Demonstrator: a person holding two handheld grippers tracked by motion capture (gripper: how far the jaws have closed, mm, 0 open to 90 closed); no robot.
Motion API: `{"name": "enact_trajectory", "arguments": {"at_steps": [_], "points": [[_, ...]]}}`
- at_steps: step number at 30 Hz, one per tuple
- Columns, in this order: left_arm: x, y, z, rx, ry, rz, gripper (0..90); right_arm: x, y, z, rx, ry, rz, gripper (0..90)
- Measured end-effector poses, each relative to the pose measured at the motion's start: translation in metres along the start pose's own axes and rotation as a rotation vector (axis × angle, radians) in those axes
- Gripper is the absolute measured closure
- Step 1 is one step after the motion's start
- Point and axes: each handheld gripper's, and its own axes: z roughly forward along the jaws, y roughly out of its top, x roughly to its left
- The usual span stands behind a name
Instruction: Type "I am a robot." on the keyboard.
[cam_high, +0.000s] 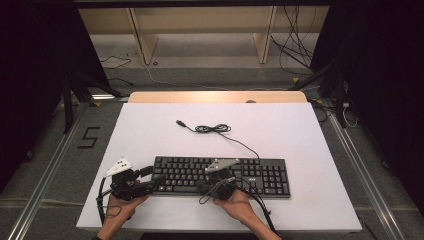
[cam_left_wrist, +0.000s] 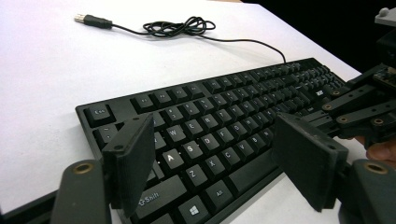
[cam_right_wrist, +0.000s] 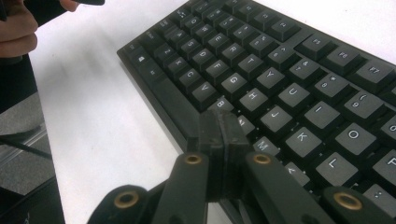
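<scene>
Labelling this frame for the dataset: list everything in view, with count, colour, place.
Black full-size computer keyboard: 1, black, near middle of the board, long side toward the person.
Thin black keyboard cable with USB plug: 1, black, partly coiled on the board behind the keyboard, plug end lying free.
Flat white table board: 1, white, under everything.
Pale wooden frame: 1, light wood, on the floor beyond the table.
Loose black floor cables: several, black, far right floor.
Left gripper: 1, black, jaws open over the keyboard's left end.
Right gripper: 1, black, jaws shut, tips at the keyboard's front edge near B and N.
Hands: 2, at the near edge.
</scene>
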Motion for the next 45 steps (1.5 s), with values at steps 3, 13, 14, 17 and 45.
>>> {"name": "enact_trajectory", "arguments": {"at_steps": [3,13,14,17,45], "points": [[0.0,0.0,0.0,0.0,0.0,0.0,29.5,0.001,-0.002,0.003,0.017,-0.001,-0.006,90.0],[0.0,0.0,0.0,0.0,0.003,-0.003,29.5,0.001,-0.003,0.005,0.027,-0.012,-0.018,90.0],[0.0,0.0,0.0,-0.002,0.003,-0.005,29.5,0.001,-0.004,0.006,0.022,-0.013,-0.022,90.0],[0.001,0.0,0.001,-0.002,0.004,-0.007,29.6,0.002,-0.004,0.006,0.022,-0.017,-0.02,90.0],[0.003,-0.001,0.012,0.03,0.042,-0.009,45.5,-0.008,0.002,-0.02,-0.081,0.007,0.044,51.2]]}}
